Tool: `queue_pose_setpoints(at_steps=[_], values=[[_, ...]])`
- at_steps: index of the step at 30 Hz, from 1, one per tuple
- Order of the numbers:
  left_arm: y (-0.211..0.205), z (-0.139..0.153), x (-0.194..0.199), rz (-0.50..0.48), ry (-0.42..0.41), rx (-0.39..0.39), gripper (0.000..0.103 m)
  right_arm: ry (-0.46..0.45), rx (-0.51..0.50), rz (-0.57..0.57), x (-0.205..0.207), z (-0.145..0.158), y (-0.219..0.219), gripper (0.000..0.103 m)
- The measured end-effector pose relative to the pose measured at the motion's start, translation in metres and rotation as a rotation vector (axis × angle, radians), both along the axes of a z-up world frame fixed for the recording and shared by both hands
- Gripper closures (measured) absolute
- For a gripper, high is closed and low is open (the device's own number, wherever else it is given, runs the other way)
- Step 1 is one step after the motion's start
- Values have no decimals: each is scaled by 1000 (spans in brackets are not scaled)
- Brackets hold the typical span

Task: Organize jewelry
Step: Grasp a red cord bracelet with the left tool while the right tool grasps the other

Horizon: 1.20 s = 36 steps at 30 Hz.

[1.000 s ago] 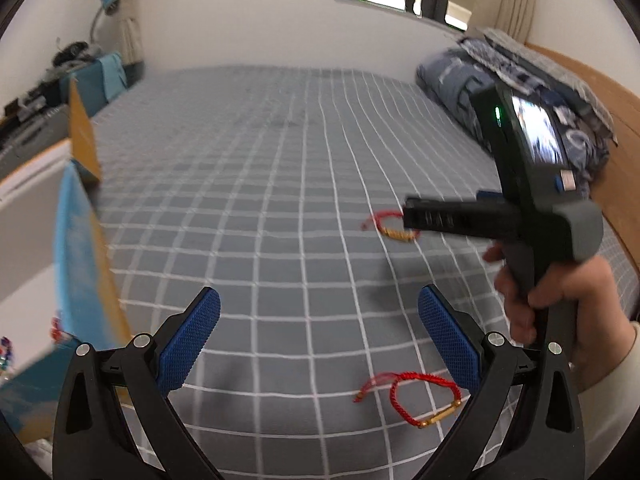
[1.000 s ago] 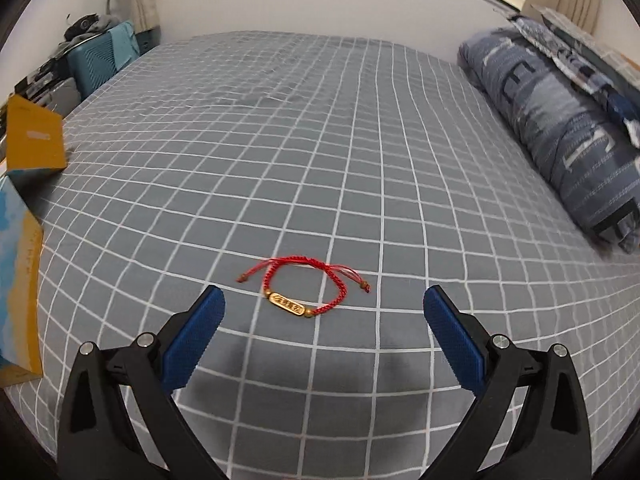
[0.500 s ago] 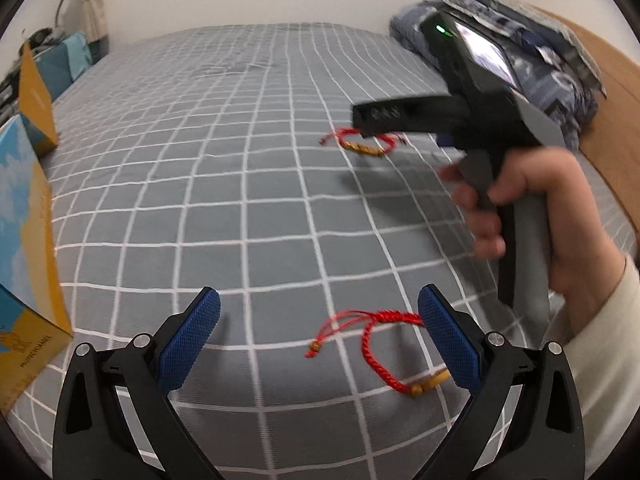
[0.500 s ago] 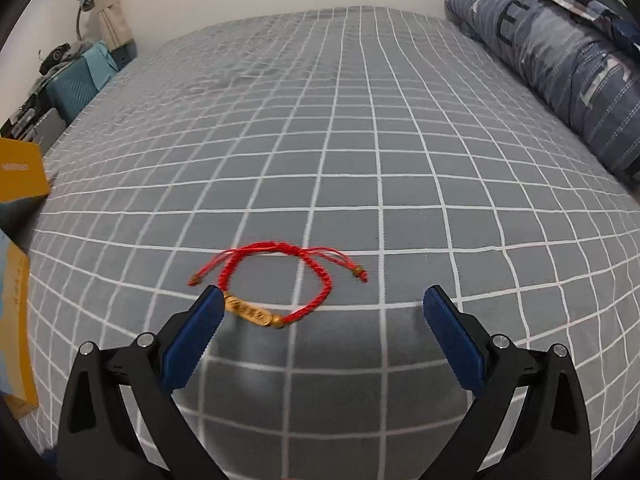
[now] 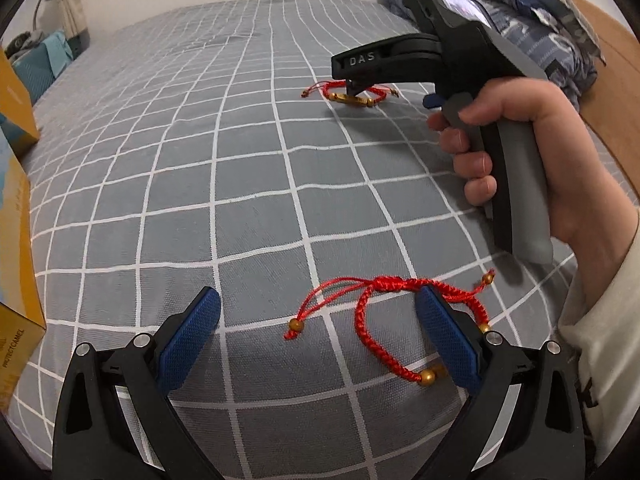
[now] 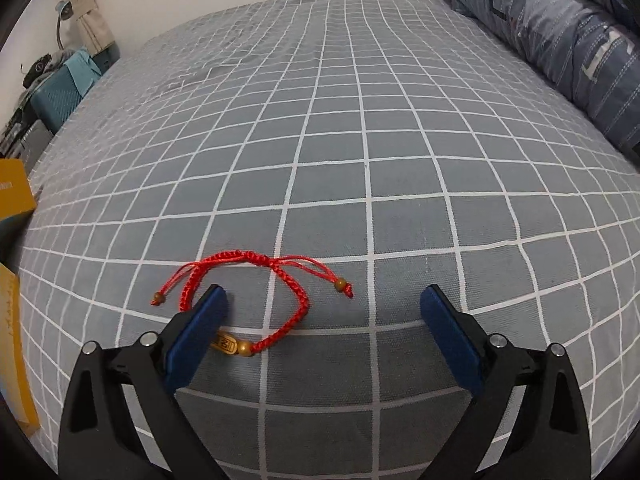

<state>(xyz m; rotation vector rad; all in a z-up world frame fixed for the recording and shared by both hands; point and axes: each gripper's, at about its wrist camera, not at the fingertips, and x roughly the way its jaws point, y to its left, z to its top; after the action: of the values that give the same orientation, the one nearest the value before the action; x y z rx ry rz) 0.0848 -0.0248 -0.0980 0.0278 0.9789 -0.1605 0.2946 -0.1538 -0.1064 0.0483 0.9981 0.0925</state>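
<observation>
Two red cord bracelets with gold beads lie on the grey checked bedsheet (image 5: 240,200). The near bracelet (image 5: 384,304) lies between my left gripper's (image 5: 318,340) blue pads, and the right pad hides part of it. That gripper is open and low over the sheet. The far bracelet (image 6: 280,300), with a gold bar, sits between the pads of my right gripper (image 6: 320,332). Its jaws stand wide and are closing, and the left pad covers one end of the bar. No pad presses on a cord. In the left wrist view, the far bracelet (image 5: 352,94) lies under the right gripper's tips.
A yellow and blue cardboard box (image 5: 16,240) stands at the bed's left edge. A folded blue patterned duvet (image 6: 560,40) lies along the right side, by a wooden headboard (image 5: 612,60). A hand (image 5: 520,140) with a pale sleeve holds the right gripper.
Both grippers have come down and tilted toward the sheet, each closer to its bracelet. The bracelets now lie between the pads. The right gripper's pads stand slightly nearer each other.
</observation>
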Motion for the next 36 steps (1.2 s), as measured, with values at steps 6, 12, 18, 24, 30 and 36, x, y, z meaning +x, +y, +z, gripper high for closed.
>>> queue_pose_setpoints(at_steps=[6, 12, 18, 24, 30, 36], values=[[-1, 1, 1, -8, 23, 8, 21, -4, -29, -7, -2, 0, -1, 32], [4, 6, 6, 5, 30, -6, 50, -11, -32, 8, -7, 1, -2, 53], [7, 9, 10, 13, 29, -29, 78, -23, -30, 9, -11, 3, -2, 69], [12, 12, 12, 19, 20, -70, 97, -36, -28, -3, -15, 6, -7, 96], [12, 18, 9, 30, -5, -91, 98, -50, -42, -2, -18, 8, -5, 98], [15, 22, 8, 40, -27, -94, 98, -80, -58, -9, -24, 15, -5, 98]])
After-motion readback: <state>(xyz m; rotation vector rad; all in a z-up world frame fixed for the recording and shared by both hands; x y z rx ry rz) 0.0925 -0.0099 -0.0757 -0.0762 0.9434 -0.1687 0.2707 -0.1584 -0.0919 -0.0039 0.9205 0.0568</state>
